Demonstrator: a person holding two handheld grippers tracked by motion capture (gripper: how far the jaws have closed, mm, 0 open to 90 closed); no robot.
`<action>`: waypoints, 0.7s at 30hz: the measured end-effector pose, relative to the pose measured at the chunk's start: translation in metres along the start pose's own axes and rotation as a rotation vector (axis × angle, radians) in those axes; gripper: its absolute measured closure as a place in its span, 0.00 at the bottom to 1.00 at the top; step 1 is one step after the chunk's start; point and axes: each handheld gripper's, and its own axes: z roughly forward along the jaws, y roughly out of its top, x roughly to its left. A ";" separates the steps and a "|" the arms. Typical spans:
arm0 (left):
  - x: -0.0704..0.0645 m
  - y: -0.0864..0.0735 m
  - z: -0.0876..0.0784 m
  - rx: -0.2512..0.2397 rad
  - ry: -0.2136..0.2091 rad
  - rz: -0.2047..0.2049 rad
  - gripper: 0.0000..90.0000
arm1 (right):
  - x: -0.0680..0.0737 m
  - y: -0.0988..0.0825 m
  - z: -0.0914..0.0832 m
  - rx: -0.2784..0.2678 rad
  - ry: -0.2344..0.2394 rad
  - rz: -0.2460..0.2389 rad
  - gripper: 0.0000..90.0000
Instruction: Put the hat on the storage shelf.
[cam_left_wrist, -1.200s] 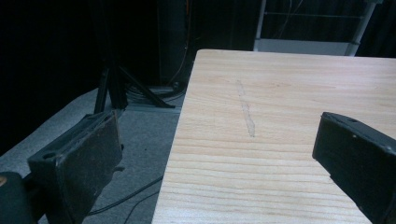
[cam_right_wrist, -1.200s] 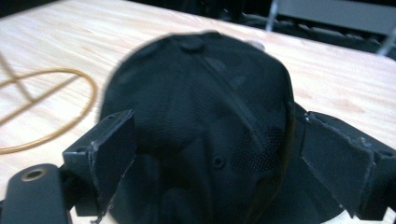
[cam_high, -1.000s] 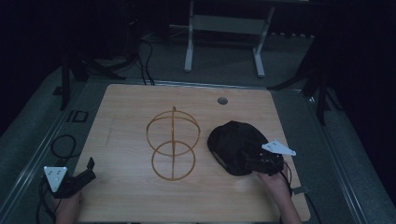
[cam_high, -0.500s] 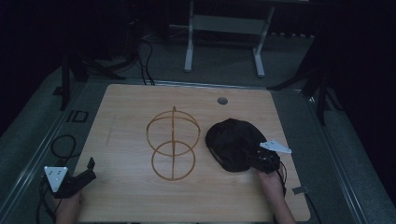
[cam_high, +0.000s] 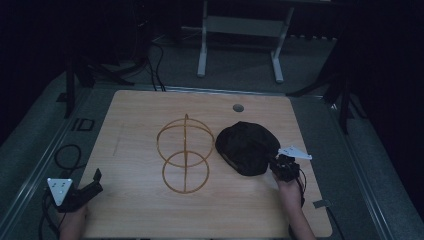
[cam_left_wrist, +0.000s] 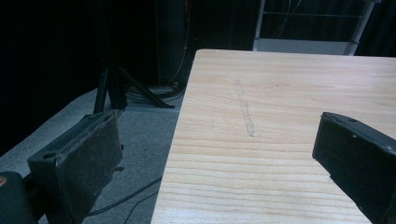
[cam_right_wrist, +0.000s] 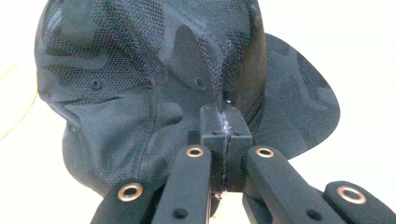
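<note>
A black camouflage cap (cam_high: 247, 147) lies on the wooden table (cam_high: 140, 110), right of centre. My right gripper (cam_high: 274, 162) is at the cap's near right edge. In the right gripper view its jaws have just been closing, and the right gripper (cam_right_wrist: 225, 114) is now shut on a pinch of the cap (cam_right_wrist: 140, 70) fabric, beside the brim. My left gripper (cam_high: 95, 180) rests at the table's front left corner. The left gripper (cam_left_wrist: 219, 154) is open, with nothing but bare wood (cam_left_wrist: 280, 93) between its jaws.
A golden wire stand (cam_high: 185, 152) made of two rings on an upright rod sits mid-table, just left of the cap. A small round grommet (cam_high: 238, 107) is set near the far edge. Cables (cam_high: 67, 155) lie on the floor to the left.
The right gripper has edged in against the cap's near edge and its jaws have closed on the fabric. The cap has shifted slightly left. The left gripper has stayed put.
</note>
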 end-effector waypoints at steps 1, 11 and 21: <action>0.000 0.000 0.000 0.000 0.000 0.000 0.02 | 0.000 0.000 0.000 0.000 0.000 0.000 1.00; 0.000 0.000 0.000 0.000 -0.001 -0.001 0.02 | 0.002 0.007 -0.014 -0.075 -0.004 0.012 1.00; 0.000 0.000 0.000 -0.001 0.000 0.000 0.02 | -0.001 0.020 -0.038 -0.147 0.011 0.021 1.00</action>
